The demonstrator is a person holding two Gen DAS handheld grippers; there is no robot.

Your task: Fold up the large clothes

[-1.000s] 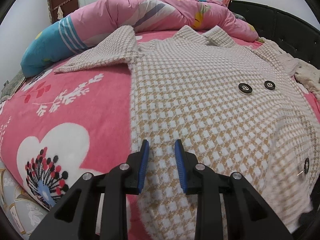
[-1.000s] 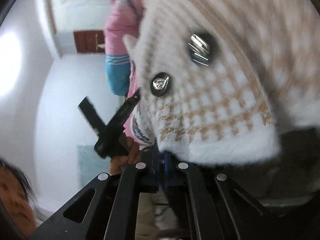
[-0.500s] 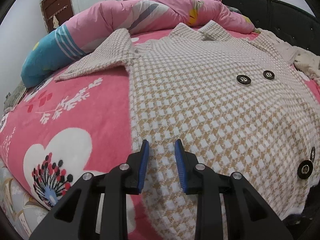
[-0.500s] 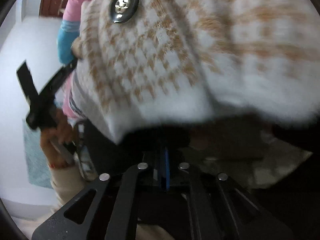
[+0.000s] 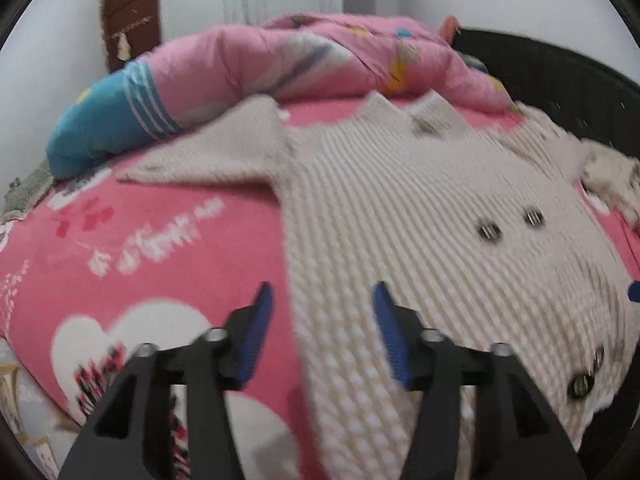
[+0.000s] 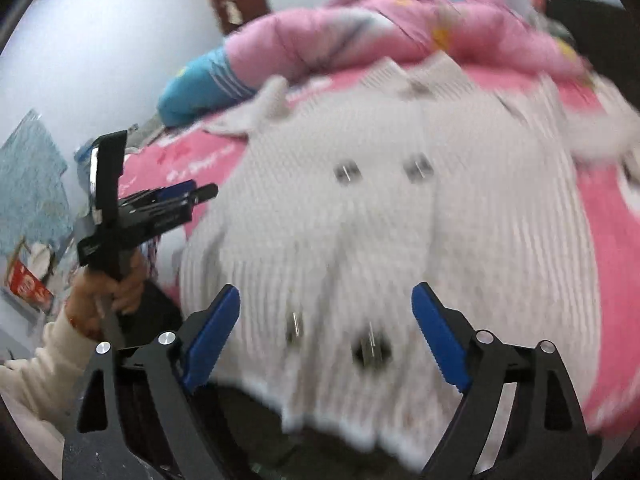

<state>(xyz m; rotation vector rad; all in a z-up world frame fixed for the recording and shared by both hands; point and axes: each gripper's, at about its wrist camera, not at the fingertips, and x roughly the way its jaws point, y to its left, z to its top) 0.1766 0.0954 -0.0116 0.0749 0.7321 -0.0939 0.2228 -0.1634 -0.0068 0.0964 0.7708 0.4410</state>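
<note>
A beige-and-white checked coat (image 5: 420,208) with dark buttons lies spread front-up on the pink bed (image 5: 168,240), collar toward the far side. In the right wrist view the coat (image 6: 400,220) fills the middle, blurred. My left gripper (image 5: 322,300) hovers over the coat's left edge near the hem, jaws opening, with nothing pressed between the blue pads. My right gripper (image 6: 326,304) hangs above the hem, jaws opening wide, holding nothing. The left gripper (image 6: 188,194) also shows at the left of the right wrist view, held by a hand (image 6: 116,292) in a cream sleeve.
A rolled pink quilt (image 5: 320,56) with a blue end (image 5: 104,128) lies across the far side of the bed. A black headboard (image 5: 560,76) stands at the right. Fluffy white cloth (image 5: 612,172) sits near the right edge. A brown door (image 5: 132,16) is behind.
The right gripper let go of the coat's hem, opened wide, rose and rolled upright. The hem now lies on the bed. The left gripper opened wider and lifted slightly.
</note>
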